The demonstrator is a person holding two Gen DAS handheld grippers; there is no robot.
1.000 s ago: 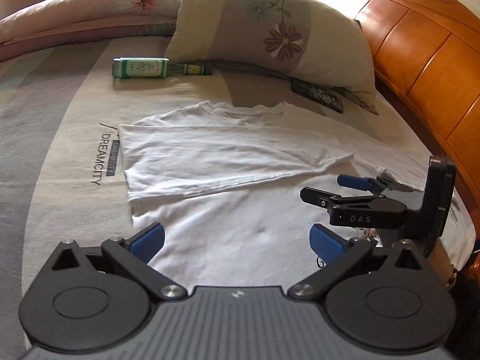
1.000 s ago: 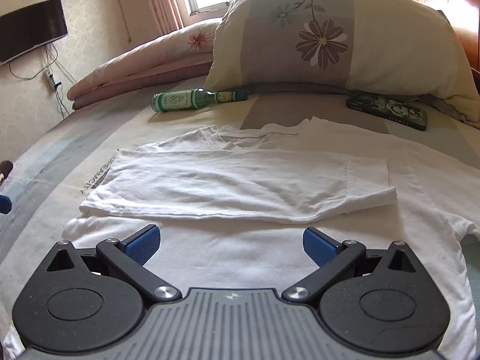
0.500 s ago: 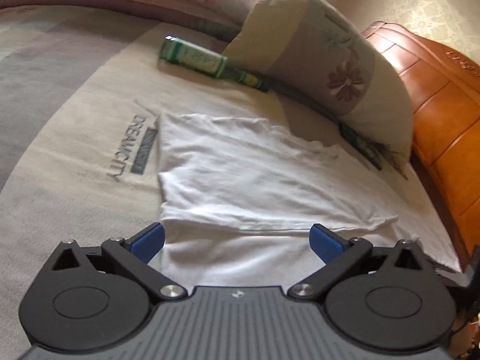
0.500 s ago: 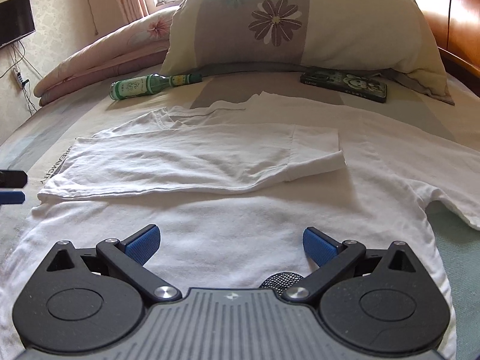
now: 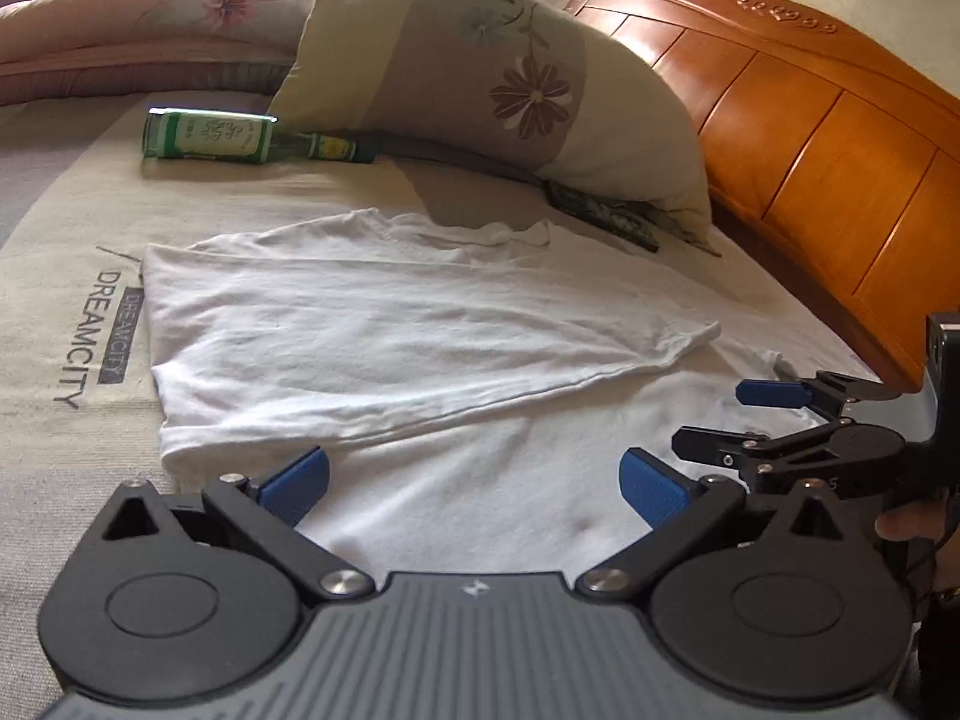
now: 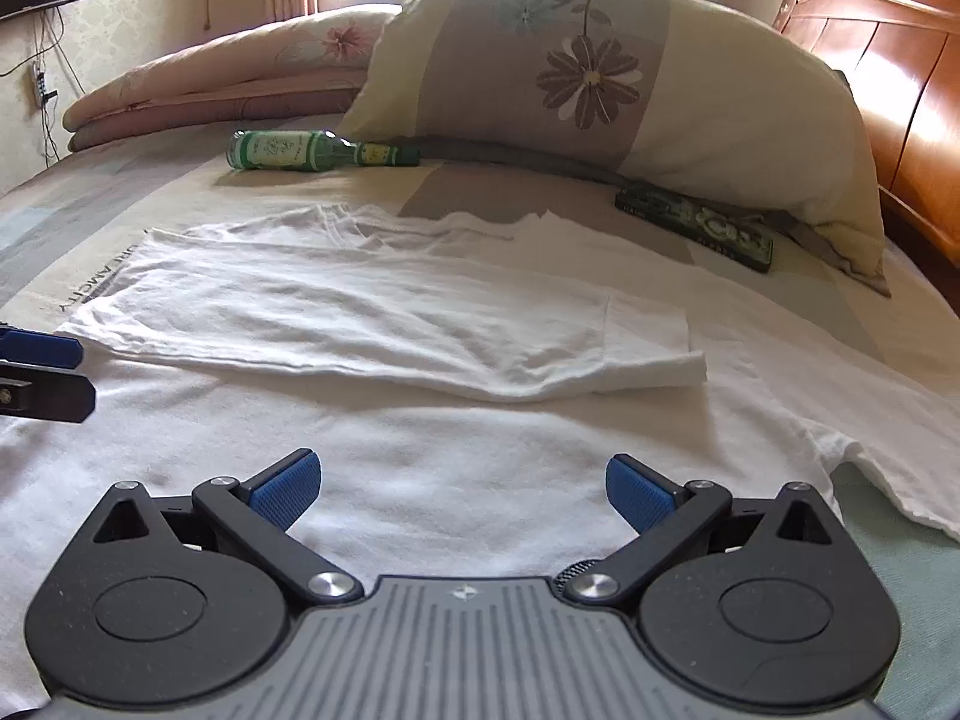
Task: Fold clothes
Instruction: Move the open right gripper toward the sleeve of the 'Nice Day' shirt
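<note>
A white T-shirt [image 5: 420, 330] [image 6: 390, 324] lies flat on the bed, its far side folded over the middle with the sleeve end pointing right. My left gripper [image 5: 474, 483] hovers open over the near hem at the shirt's left part, nothing between its blue pads. My right gripper [image 6: 459, 489] is open too, low over the near edge further right; in the left wrist view the right gripper [image 5: 720, 420] appears at the right, held by a hand. The left gripper's fingertips [image 6: 42, 351] show at the left edge of the right wrist view.
A green glass bottle [image 5: 240, 138] [image 6: 312, 151] lies on the bed sheet [image 5: 72, 252] beyond the shirt. A flowered pillow [image 5: 498, 78] leans on the wooden headboard [image 5: 828, 144], with a dark patterned flat case [image 6: 696, 228] beneath it. A folded quilt [image 6: 210, 90] lies at the back.
The left gripper's view swung left and back, now lower and closer to the near hem. The right gripper dropped nearer the shirt's near edge. Both stayed open; the shirt has not moved.
</note>
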